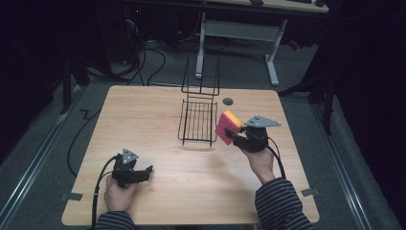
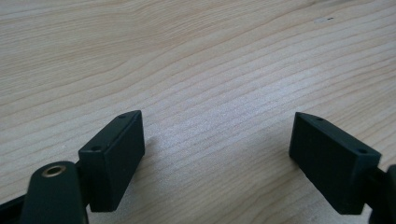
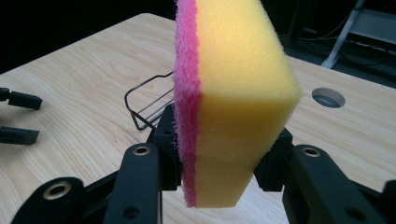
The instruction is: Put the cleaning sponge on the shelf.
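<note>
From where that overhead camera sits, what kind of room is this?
Probably a lab or workshop set up for recording. A bare wooden table stands on a grey floor with loose cables trailing across it, a height-adjustable desk behind, and dark surroundings all around.

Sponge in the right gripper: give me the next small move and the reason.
Probably carry the sponge a little farther left, over the wire basket, before lowering it. The right gripper has it clamped and lifted just beside the basket's right rim, not yet above it. The left gripper rests open, well clear.
</note>
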### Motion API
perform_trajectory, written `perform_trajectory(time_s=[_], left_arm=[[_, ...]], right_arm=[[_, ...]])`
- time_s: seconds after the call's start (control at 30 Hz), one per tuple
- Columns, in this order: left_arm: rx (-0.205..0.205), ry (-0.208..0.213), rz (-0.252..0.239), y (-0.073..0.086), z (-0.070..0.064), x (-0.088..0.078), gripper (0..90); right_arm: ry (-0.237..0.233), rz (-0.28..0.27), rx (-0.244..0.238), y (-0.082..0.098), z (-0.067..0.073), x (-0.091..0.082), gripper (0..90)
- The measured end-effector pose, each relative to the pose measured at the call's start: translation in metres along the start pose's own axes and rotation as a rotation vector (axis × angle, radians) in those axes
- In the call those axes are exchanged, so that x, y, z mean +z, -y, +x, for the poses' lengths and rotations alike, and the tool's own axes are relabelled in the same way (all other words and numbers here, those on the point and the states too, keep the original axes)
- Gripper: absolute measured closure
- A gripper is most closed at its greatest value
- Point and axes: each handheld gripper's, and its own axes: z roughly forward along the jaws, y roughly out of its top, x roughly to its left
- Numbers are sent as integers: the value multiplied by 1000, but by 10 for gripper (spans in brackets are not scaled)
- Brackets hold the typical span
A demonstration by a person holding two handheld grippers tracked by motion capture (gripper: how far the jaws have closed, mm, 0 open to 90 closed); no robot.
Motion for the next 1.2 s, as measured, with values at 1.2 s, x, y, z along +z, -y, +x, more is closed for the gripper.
perform_trajectory(time_s=[1.2], left_arm=[[0, -2, 0, 0, 0, 0, 187]], right_arm=[[-8, 19, -20, -27, 11, 36, 611]])
